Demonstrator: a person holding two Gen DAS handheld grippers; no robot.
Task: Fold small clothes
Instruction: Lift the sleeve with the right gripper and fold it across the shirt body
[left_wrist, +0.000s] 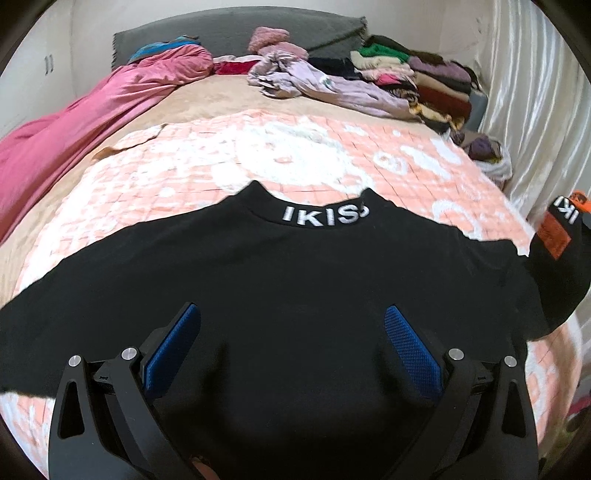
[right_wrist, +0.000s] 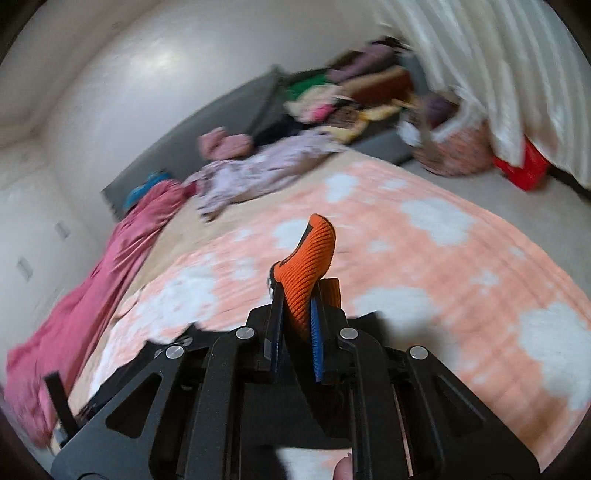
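Note:
A black top (left_wrist: 280, 273) with white "IKIS" lettering on its collar (left_wrist: 325, 216) lies spread flat on the pink-and-white quilt (left_wrist: 207, 162). My left gripper (left_wrist: 291, 325) is open just above the top's middle, its blue pads (left_wrist: 173, 350) wide apart and empty. The top's right sleeve (left_wrist: 561, 243), with an orange patch and orange ribbed cuff, is lifted at the right edge. In the right wrist view my right gripper (right_wrist: 295, 310) is shut on that orange cuff (right_wrist: 310, 258), held above the quilt (right_wrist: 424, 266).
A pink blanket (left_wrist: 74, 122) lies along the bed's left side. A crumpled lilac garment (left_wrist: 314, 85) and a pile of folded clothes (left_wrist: 417, 77) sit at the far end by the grey headboard (left_wrist: 236, 33). White curtains (left_wrist: 546, 110) hang on the right.

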